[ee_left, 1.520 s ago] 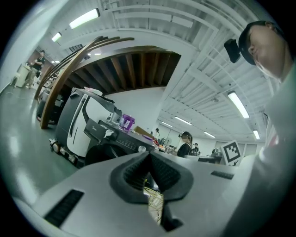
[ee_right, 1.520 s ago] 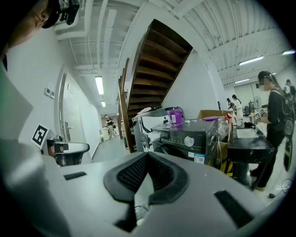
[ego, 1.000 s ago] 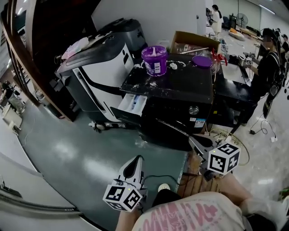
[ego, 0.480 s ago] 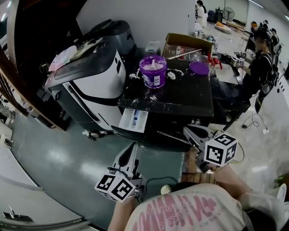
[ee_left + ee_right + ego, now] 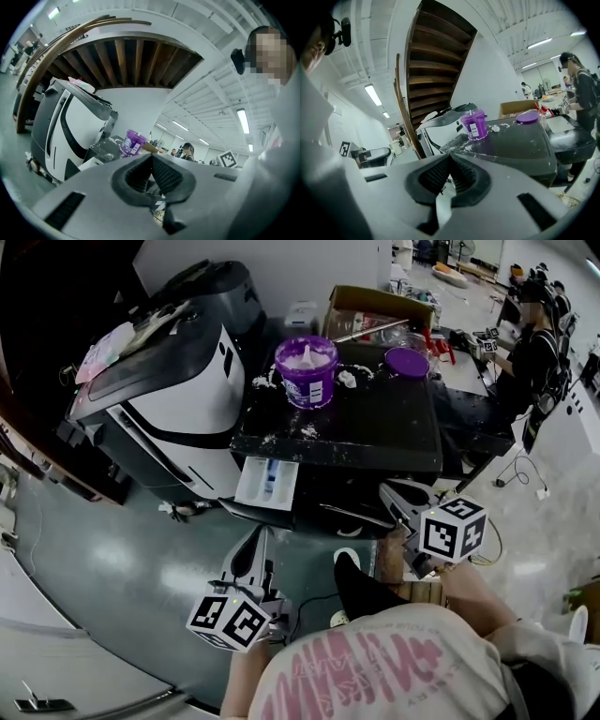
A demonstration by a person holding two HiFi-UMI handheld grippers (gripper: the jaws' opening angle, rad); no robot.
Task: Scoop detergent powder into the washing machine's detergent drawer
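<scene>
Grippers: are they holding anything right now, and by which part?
Nothing is held. The left gripper and the right gripper both have their jaws together and empty, short of the washing machine.

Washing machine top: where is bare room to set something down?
The front right of the washing machine top, between the purple lid and the front edge, is bare. The back edge is crowded: purple tub, powder clumps, lid.

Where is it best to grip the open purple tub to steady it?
The purple tub stands upright and lidless on the washing machine, so probably pinch its near rim from above, one finger inside, one outside; its body looks too wide to span.
</scene>
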